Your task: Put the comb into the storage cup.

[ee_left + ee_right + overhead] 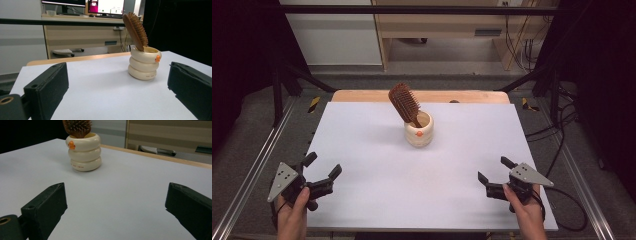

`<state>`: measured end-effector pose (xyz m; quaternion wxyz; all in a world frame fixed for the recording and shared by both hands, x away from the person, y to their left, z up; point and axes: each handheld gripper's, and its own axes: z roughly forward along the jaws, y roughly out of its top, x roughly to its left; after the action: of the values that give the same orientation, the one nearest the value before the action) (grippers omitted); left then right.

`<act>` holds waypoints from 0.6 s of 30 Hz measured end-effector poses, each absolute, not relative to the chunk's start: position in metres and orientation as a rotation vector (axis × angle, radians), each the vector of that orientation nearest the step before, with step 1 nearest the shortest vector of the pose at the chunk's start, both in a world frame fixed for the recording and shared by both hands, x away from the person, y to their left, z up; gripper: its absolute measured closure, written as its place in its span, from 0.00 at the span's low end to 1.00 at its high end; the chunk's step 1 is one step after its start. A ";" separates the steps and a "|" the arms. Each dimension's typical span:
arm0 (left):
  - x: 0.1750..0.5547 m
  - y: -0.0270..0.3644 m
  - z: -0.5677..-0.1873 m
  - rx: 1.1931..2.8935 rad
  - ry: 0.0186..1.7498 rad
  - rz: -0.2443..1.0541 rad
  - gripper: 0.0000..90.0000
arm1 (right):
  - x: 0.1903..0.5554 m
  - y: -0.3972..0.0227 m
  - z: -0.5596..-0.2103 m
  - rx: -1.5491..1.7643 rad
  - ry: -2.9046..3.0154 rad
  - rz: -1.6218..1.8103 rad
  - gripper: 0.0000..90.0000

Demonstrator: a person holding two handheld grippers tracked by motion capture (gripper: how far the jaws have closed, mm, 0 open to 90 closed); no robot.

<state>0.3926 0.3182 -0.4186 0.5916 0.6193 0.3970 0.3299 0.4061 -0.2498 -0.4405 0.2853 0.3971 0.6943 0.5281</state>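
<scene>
Your left gripper (323, 172) and right gripper (493, 174) hover spread and empty. The wooden hairbrush (405, 103) leans in its ringed cream holder (419, 131). Pull it sideways and the holder may tip.

Wooden desk (437, 25) with monitors (106, 6) behind, grey floor (422, 80), white wall (332, 37).

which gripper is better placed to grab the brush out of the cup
Left, narrowly. The brush leans out of the cup toward the left gripper. Both grippers are open and similarly far; the right gripper faces the cup's far side.

A lab or office test bay. Monitors (106, 7) sit on a wooden desk (82, 30) behind. Loose cables (517, 45) hang beside a metal frame (412, 9).
</scene>
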 end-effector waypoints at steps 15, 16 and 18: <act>0.390 0.310 -0.433 1.475 0.911 0.722 0.04 | 0.407 -0.256 -0.448 1.046 1.863 1.437 0.05; 0.390 0.309 -0.433 1.476 0.908 0.719 0.04 | 0.407 -0.256 -0.448 1.042 1.865 1.442 0.05; 0.389 0.308 -0.435 1.471 0.901 0.708 0.04 | 0.408 -0.256 -0.449 1.035 1.869 1.450 0.05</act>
<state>0.3894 0.3083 -0.4345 0.5960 0.6333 0.3882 0.3048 0.4077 -0.2555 -0.4486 0.2761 0.3853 0.6956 0.5399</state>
